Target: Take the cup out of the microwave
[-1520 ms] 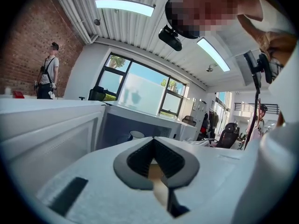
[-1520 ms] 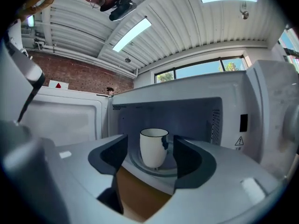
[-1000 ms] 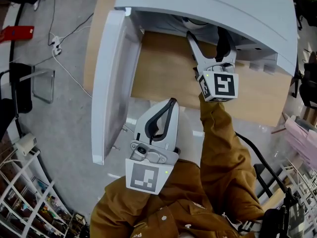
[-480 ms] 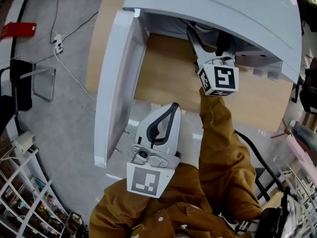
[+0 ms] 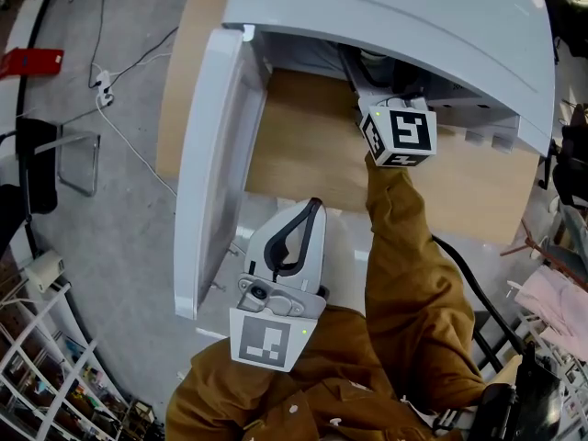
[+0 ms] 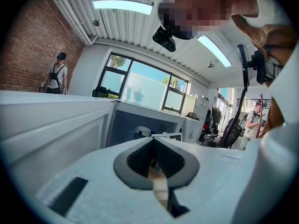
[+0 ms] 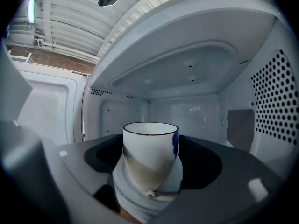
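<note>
right gripper [image 7: 152, 146] clamped low on cup [image 7: 149, 160], cup upright between its jaws inside microwave [image 5: 395, 16]. i'd lift slightly, pull straight back, keep level. left gripper [image 6: 154, 141] closed, empty, behind it

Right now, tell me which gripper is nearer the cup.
Right. The right gripper is inside the microwave, jaws clamped on the cup; the left gripper is outside it, shut, near the person's body.

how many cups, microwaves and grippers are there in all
cup: 1
microwave: 1
grippers: 2 (left gripper, jaws together and empty; right gripper, jaws on the cup)
total: 4
</note>
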